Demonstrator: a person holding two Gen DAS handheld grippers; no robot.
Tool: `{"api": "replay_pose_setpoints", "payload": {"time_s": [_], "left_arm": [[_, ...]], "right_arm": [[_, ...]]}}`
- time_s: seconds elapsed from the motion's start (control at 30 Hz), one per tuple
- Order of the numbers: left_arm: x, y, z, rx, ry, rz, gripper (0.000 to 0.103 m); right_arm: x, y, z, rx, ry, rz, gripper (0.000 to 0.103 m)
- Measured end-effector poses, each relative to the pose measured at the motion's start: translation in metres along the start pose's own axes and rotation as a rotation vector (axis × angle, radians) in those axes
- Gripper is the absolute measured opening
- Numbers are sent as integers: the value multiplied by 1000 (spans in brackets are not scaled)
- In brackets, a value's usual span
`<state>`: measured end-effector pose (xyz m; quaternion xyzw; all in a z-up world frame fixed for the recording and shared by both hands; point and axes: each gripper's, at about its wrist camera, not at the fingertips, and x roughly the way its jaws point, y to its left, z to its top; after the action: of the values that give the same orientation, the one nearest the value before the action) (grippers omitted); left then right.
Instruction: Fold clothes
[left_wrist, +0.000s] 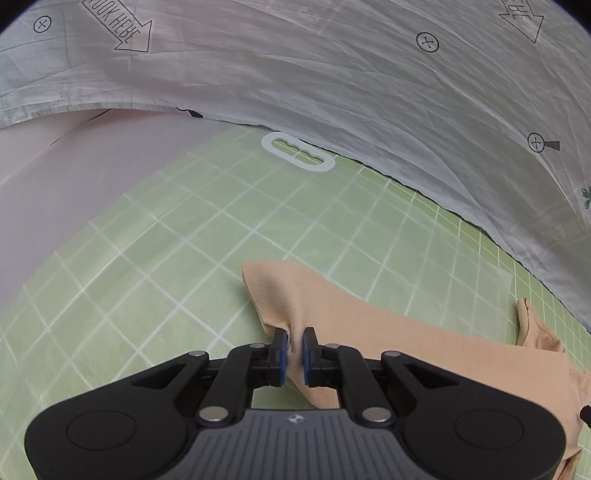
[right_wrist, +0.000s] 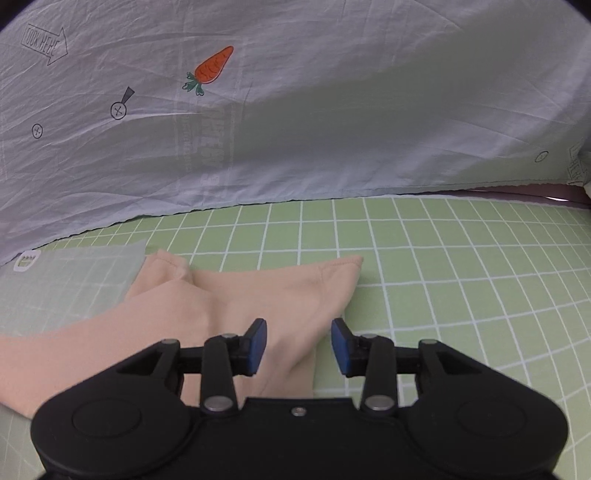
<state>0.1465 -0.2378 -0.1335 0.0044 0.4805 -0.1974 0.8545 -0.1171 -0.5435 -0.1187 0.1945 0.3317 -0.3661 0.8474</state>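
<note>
Nearest, my left claw (left_wrist: 294, 341) is closed on a pinch of the tan garment (left_wrist: 369, 325), the cloth bunched between its blue pads near one end; my right claw (right_wrist: 298, 341) stands with its jaws apart above the same garment (right_wrist: 236, 306), its left pad over the cloth, its right pad over bare mat, gripping nothing. The garment is a thin, stretchy peach-tan piece lying mostly flat on the green grid mat (left_wrist: 147, 258), with two narrow ends pointing away in the right view and one long limb running off toward the right in the left view. As to progress, I judge the garment is part-way at most: it lies spread and lightly overlapped, not in a compact stack, so the folds that would finish it remain; whether the overlap at its middle is a fold or a chance lie I cannot tell. Farther off, a white oval handle cut-out (left_wrist: 297, 151) marks the mat's edge, and a pale printed sheet (right_wrist: 295, 110) with a carrot (right_wrist: 212, 68) closes the background. The garment's near part is hidden under both claw bodies, and its full outline is cut off.
</note>
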Motion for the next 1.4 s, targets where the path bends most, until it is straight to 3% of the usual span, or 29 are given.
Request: {"api": "replay_pose_setpoints", "payload": {"time_s": [0.1,0.3,0.67,1.03,1.2,1.27,1.3,1.4], "left_arm": [[-8,0,-3,11,-1,-9,10],[-19,4,-13,44,17,-35,11],[-61,39,-34,86,5,-102,24],[-99,74,-61,83,-3,-95,23],[-113,86,-72,75,-9,-89,23],[-116,88,-75,77,-9,-91,23],[-116,87,-76,79,-7,-93,23],[-116,86,-79,84,-4,-99,23]], "right_arm": [[-28,13,-23,7,-17,-29,42],[-65,35,-62,16,0,-27,31],[-125,53,-122,-45,-23,-19,21],[-117,57,-148,-29,50,-90,16],[-116,56,-150,-29,35,-92,16],[-117,55,-150,-31,33,-89,11],[-117,55,-149,-27,33,-87,4],[-122,51,-149,3,29,-73,2]]}}
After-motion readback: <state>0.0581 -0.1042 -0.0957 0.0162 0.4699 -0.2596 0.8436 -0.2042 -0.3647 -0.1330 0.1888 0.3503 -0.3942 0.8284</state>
